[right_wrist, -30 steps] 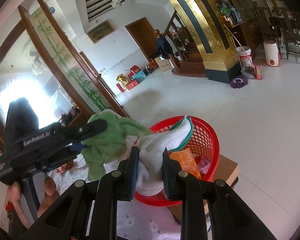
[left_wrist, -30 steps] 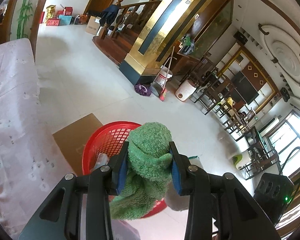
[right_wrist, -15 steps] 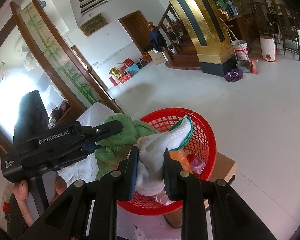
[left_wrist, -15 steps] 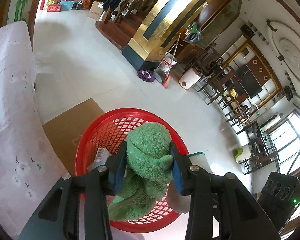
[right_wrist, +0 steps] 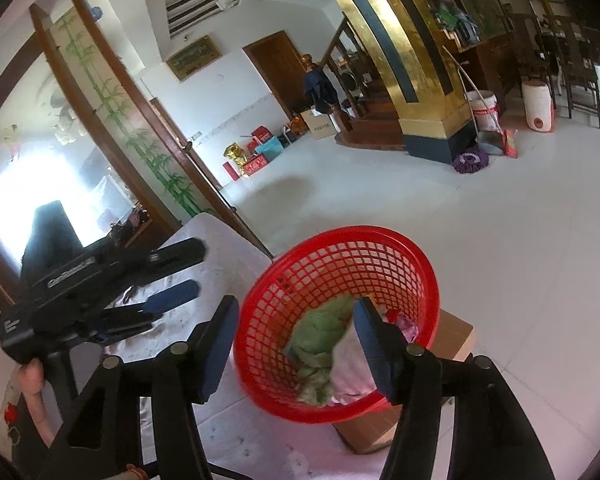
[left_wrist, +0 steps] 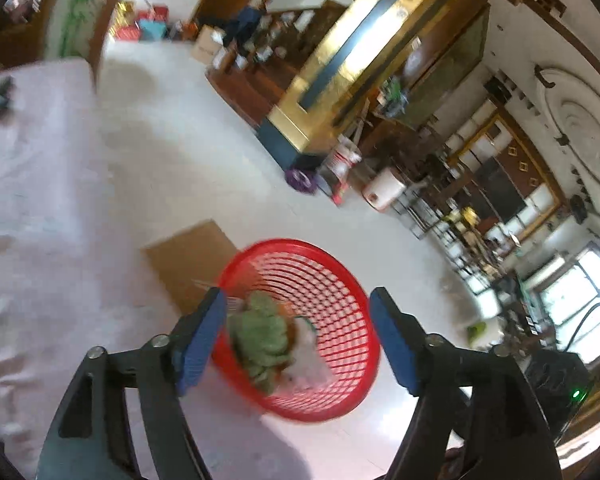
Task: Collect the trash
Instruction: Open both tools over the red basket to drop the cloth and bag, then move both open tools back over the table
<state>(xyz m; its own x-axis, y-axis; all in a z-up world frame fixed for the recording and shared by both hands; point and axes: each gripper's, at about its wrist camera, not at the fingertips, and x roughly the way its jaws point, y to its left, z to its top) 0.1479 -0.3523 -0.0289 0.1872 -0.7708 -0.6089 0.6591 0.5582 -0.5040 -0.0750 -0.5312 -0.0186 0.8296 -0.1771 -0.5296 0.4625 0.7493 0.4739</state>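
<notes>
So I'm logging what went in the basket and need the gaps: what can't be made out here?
- Left wrist view: motion blur smears the green cloth and white cloth in the red basket.
- Right wrist view: the right claw finger covers part of the white cloth; whatever lies under the cloths is hidden.
- The pink item is too small to identify.

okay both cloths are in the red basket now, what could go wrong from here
1. The red basket sits on a cardboard box and overhangs it, so a bump from the open right gripper could tip it.
2. The green cloth and white cloth lie right below the open left gripper, which might snag them on withdrawal.
</notes>
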